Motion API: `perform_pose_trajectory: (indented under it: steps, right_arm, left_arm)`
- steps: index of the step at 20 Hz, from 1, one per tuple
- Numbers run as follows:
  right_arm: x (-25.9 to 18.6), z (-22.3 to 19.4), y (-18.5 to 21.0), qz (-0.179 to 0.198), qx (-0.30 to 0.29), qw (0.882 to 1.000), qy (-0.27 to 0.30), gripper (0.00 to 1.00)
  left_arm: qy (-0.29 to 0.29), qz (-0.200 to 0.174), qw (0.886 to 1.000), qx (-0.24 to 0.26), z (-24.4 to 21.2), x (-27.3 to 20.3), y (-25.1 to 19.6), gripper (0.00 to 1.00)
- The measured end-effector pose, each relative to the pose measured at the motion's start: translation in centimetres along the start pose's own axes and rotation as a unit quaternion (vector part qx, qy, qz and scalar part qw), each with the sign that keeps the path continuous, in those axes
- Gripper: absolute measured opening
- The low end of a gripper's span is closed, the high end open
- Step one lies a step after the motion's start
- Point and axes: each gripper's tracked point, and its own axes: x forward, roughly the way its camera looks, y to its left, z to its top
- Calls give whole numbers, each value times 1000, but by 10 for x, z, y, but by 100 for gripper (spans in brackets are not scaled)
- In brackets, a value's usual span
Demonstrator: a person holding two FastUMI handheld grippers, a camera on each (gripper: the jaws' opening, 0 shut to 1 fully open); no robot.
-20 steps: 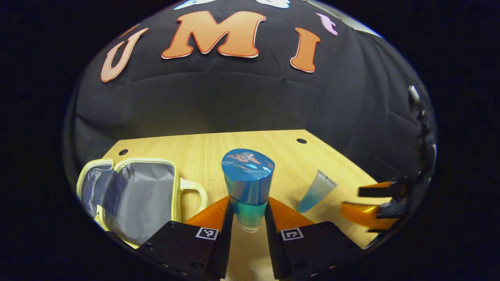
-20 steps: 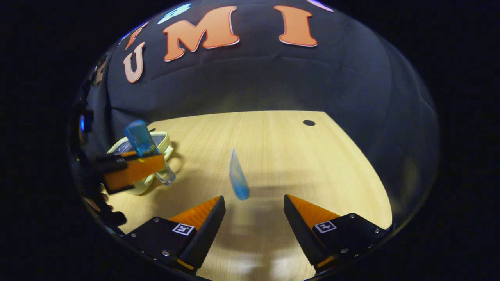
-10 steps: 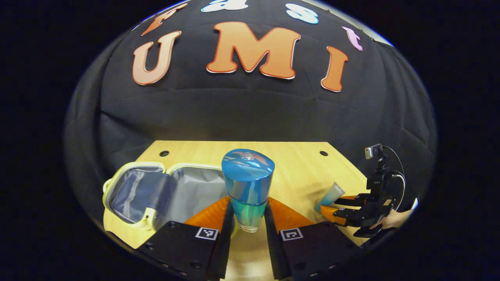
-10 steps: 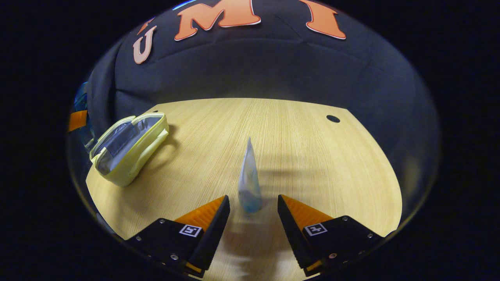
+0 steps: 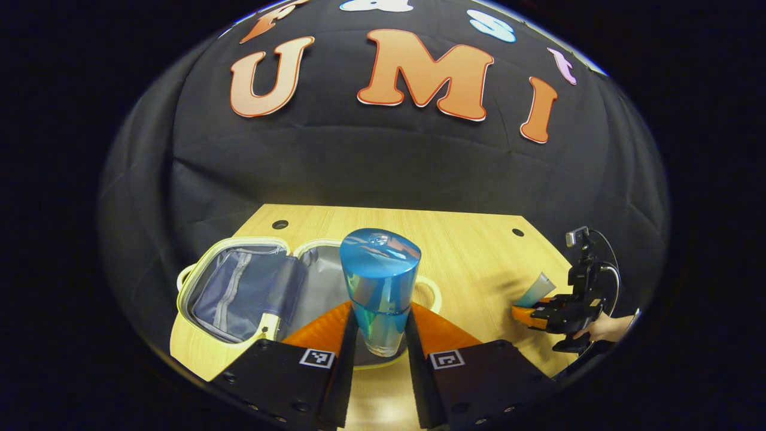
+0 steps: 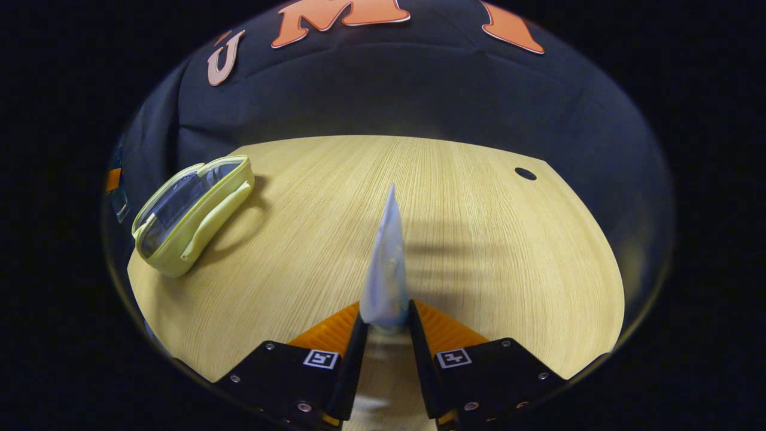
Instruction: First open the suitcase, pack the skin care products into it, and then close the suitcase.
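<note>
In the left gripper view my left gripper (image 5: 383, 335) is shut on a blue-capped bottle (image 5: 379, 284), held upright above the open pale yellow suitcase (image 5: 239, 293) with its grey lining. At the far right of that view the right gripper (image 5: 541, 311) grips a pale tube (image 5: 535, 293), with a hand behind it. In the right gripper view my right gripper (image 6: 384, 323) is shut on the pale blue tube (image 6: 386, 263), which points away along the wooden table (image 6: 479, 251). The suitcase (image 6: 188, 212) lies open at the left.
Round holes (image 6: 525, 173) mark the table's far corners, with two of these holes (image 5: 279, 224) at the back edge in the left gripper view. The black cloth wall stands right behind the table.
My left gripper carried the bottle leftward until it hangs over the open suitcase. My right gripper moved onto the tube and shut on it.
</note>
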Motion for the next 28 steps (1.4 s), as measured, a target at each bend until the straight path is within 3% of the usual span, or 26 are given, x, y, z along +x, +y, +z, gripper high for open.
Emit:
perform_pose_trajectory:
  steps: [5, 11, 16, 23, 25, 27, 28]
  right_arm:
    - [-39, 32, 42, 36, 37, 999, -3, 42]
    - [-88, 82, 136, 99, 112, 988, -24, 42]
    - [-112, 71, 190, 110, 120, 987, 6, 42]
    - [-119, 48, 213, 85, 131, 987, 41, 42]
    - [-119, 50, 218, 87, 136, 986, 44, 42]
    - [-118, 53, 216, 84, 135, 986, 48, 42]
    - [-117, 54, 217, 83, 135, 986, 49, 42]
  left_arm:
    - [34, -39, 999, 13, 6, -4, 29, 43]
    - [169, -85, 980, 67, -19, 26, 72, 43]
    - [279, -92, 951, 93, -51, 76, 97, 43]
    - [342, -80, 933, 77, -87, 132, 108, 43]
    - [352, -74, 930, 73, -98, 138, 110, 42]
    - [337, -78, 935, 83, -89, 144, 108, 44]
    - [324, -78, 938, 95, -83, 146, 107, 58]
